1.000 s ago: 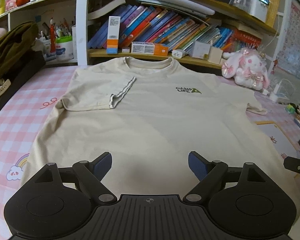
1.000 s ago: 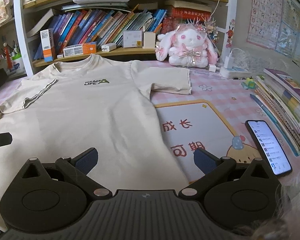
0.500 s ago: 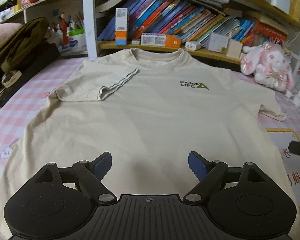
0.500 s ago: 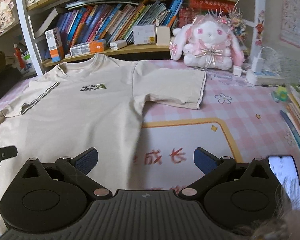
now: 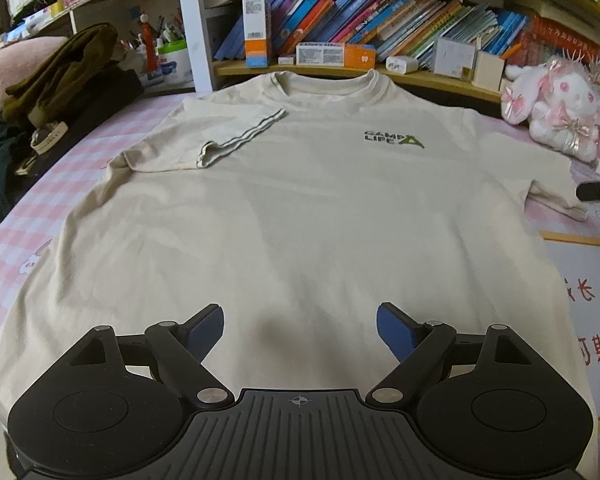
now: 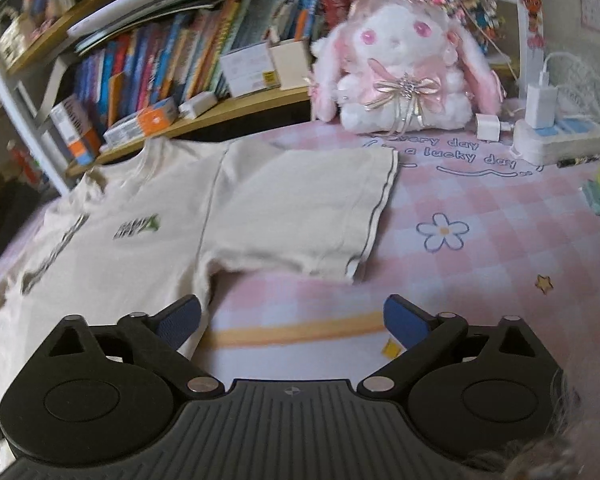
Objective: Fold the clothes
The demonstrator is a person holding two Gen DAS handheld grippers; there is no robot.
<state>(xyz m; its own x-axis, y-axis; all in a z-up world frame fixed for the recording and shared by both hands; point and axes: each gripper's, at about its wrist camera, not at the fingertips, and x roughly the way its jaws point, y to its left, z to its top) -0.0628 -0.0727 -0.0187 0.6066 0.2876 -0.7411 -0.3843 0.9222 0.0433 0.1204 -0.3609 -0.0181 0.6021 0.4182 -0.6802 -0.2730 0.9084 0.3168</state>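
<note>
A beige T-shirt [image 5: 300,208] with a small green chest logo lies flat, front up, on a pink checked cloth. Its left sleeve [image 5: 220,136] is folded in over the chest. Its right sleeve [image 6: 300,216] lies spread out flat. My left gripper [image 5: 300,330] is open and empty above the shirt's lower part. My right gripper [image 6: 292,320] is open and empty just in front of the right sleeve, near the armpit. The right gripper's tip shows at the right edge of the left wrist view [image 5: 596,191].
A bookshelf [image 5: 380,40] runs along the back. A pink and white plush rabbit [image 6: 404,68] sits at the back right beside a power strip with chargers [image 6: 556,136]. Dark clothes [image 5: 60,80] are piled at the left. A white printed mat [image 5: 580,300] lies right of the shirt.
My right gripper has moved forward and to the right, toward the shirt's spread right sleeve. My left gripper has shifted a little left and closer over the shirt. Both stay open.
</note>
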